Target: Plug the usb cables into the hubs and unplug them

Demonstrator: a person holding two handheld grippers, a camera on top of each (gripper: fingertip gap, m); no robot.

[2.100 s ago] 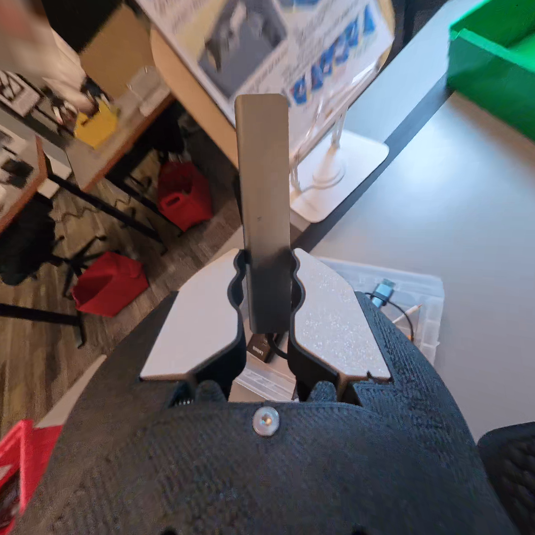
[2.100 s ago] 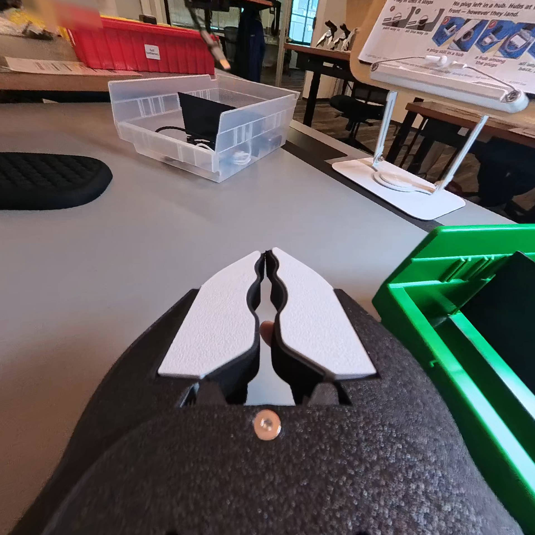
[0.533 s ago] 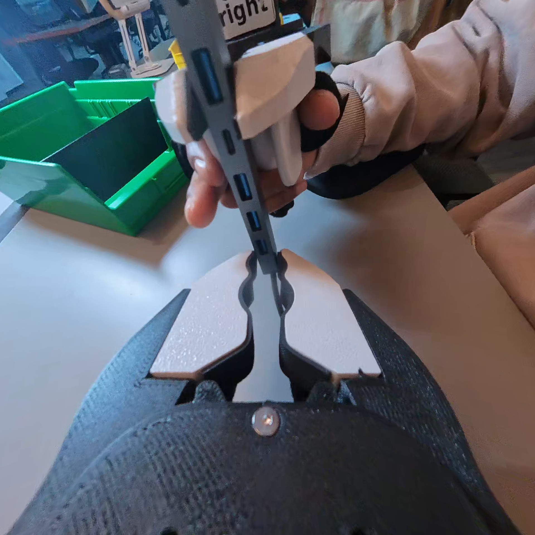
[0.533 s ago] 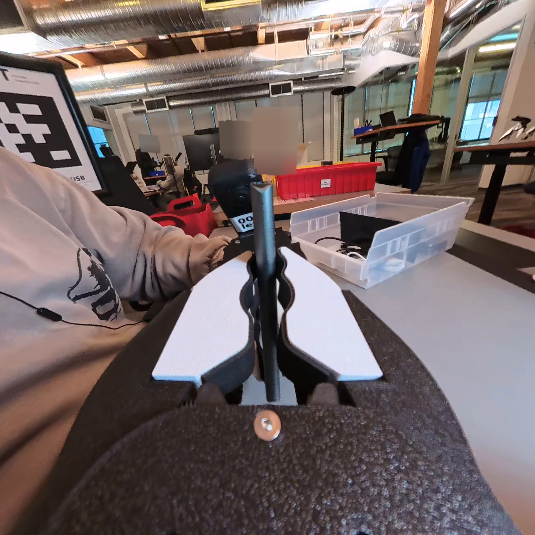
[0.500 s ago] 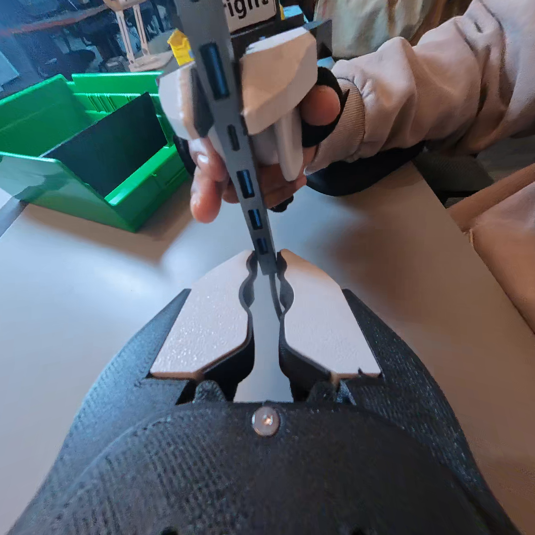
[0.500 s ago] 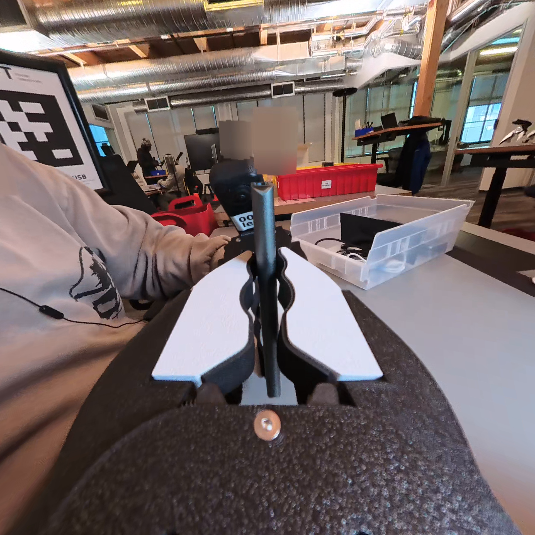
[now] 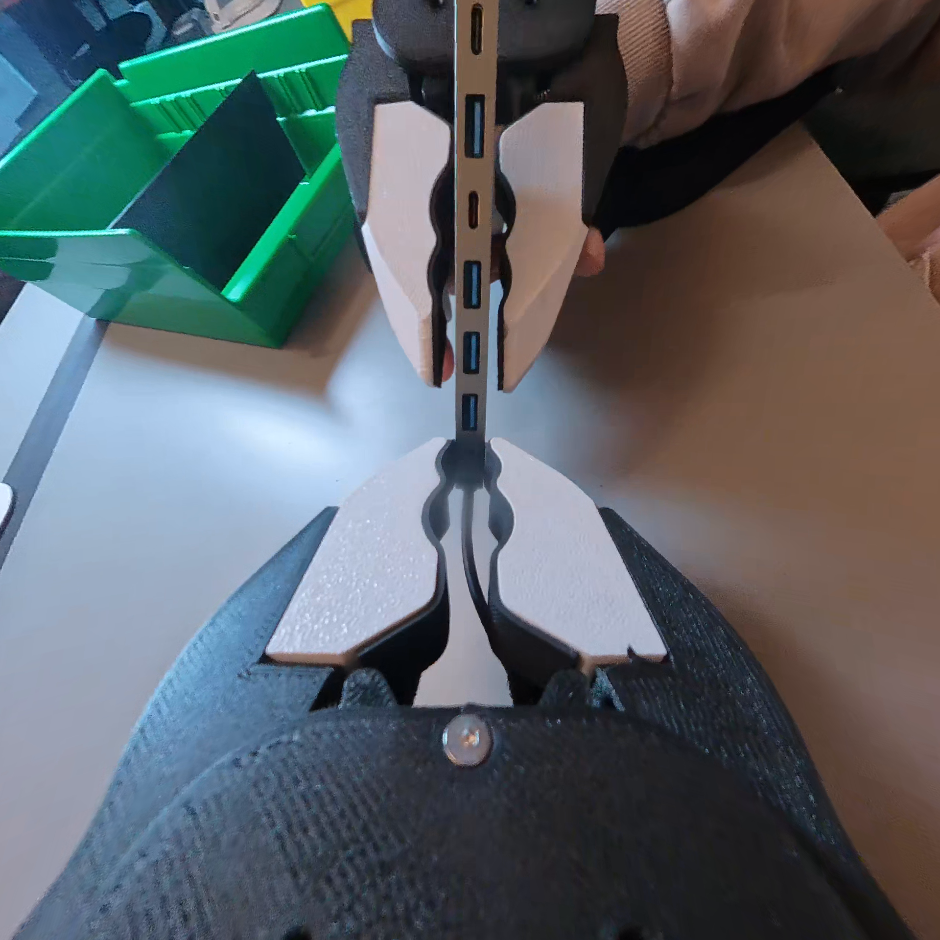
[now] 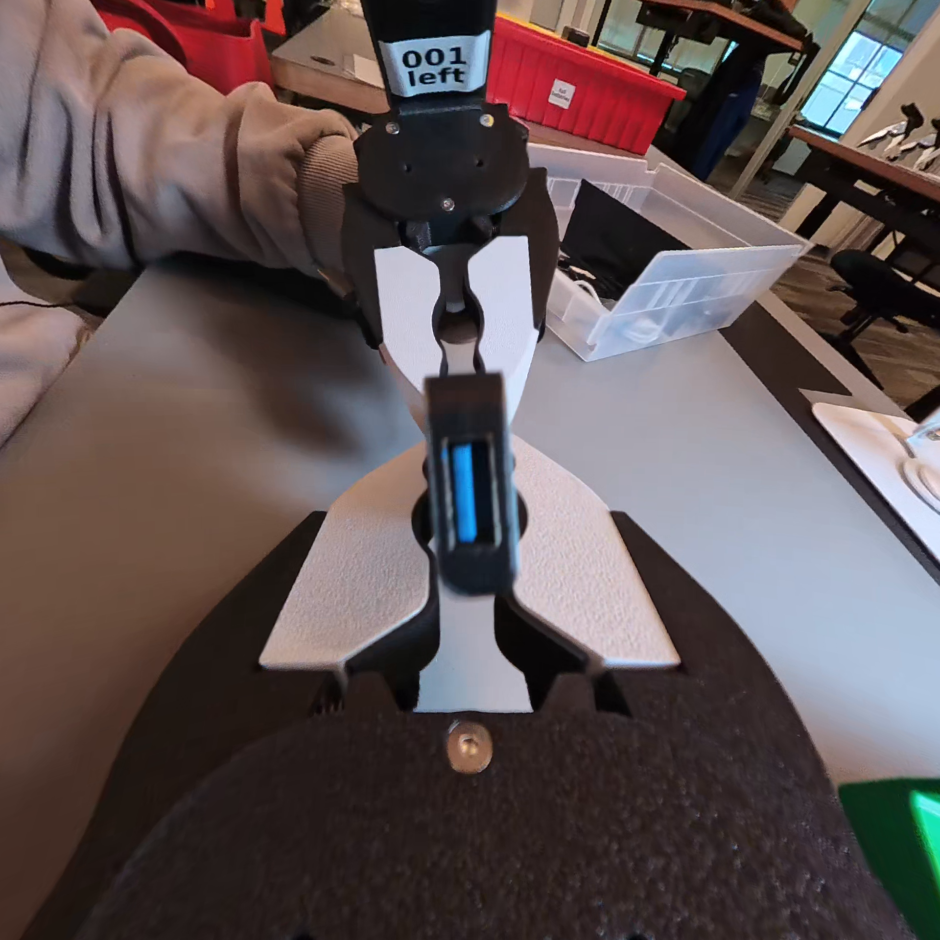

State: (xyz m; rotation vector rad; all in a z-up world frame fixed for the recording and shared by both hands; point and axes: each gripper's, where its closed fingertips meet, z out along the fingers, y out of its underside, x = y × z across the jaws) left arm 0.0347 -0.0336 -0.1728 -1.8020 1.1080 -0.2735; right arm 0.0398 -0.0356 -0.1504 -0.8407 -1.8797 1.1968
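The grey hub is up in the air over the surface, stretched edge-on between the two claws, its row of blue ports facing the left wrist camera. The left claw is pinched narrow on the hub's near end, right at the fingertips, and the hub's black cable trails back between its white fingers. The right claw comes in from the opposite side, head-on; its white pads sit either side of the hub's middle, and a slim gap shows on each side, so whether it is gripping cannot be told. From the right wrist view, the hub's end face looms close and blurred, a blue port in it, standing between that claw's own fingers, with the left claw beyond it holding the far end.

Out past the hub, a green bin with a black divider sits toward the surface's far left edge. A clear plastic tray rests at the far right in the right wrist view, with red bins on another table behind.
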